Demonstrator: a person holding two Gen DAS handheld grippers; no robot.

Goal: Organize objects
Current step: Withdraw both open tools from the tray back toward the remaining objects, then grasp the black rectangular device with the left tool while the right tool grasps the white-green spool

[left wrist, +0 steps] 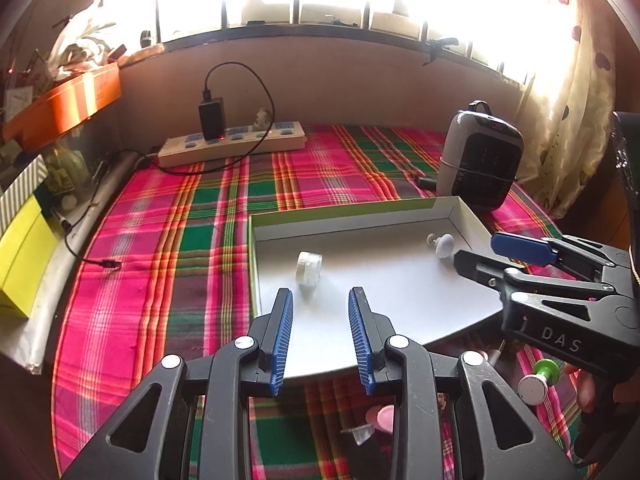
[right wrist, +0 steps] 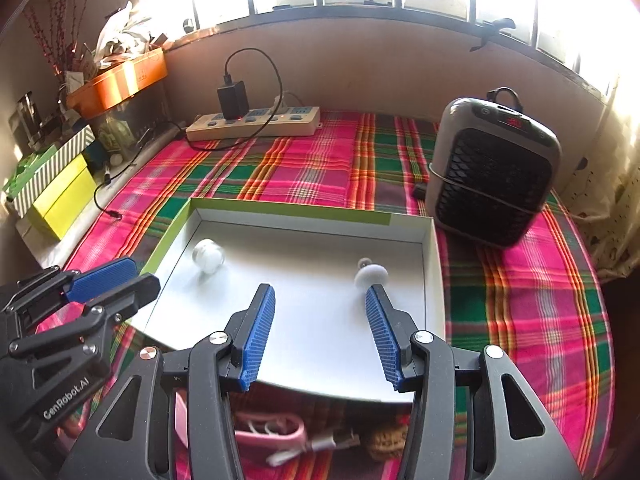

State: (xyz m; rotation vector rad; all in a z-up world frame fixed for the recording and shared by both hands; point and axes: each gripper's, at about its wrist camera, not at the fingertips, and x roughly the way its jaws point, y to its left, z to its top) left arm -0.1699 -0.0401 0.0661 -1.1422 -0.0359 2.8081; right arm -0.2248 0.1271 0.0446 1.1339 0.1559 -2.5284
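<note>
Both tongs hover over the near edge of a shallow white box (right wrist: 434, 264) on the plaid-covered counter (right wrist: 304, 168). Left tongs (left wrist: 320, 300) approx half open, nothing btwn them; right tongs (right wrist: 320, 300) likewise parted, empty. Inside box: clear round jar (right wrist: 208, 255) far left, white knob (right wrist: 372, 274) far right, just beyond right tongs' tip. Heater (right wrist: 494, 172) sits far right.
</note>
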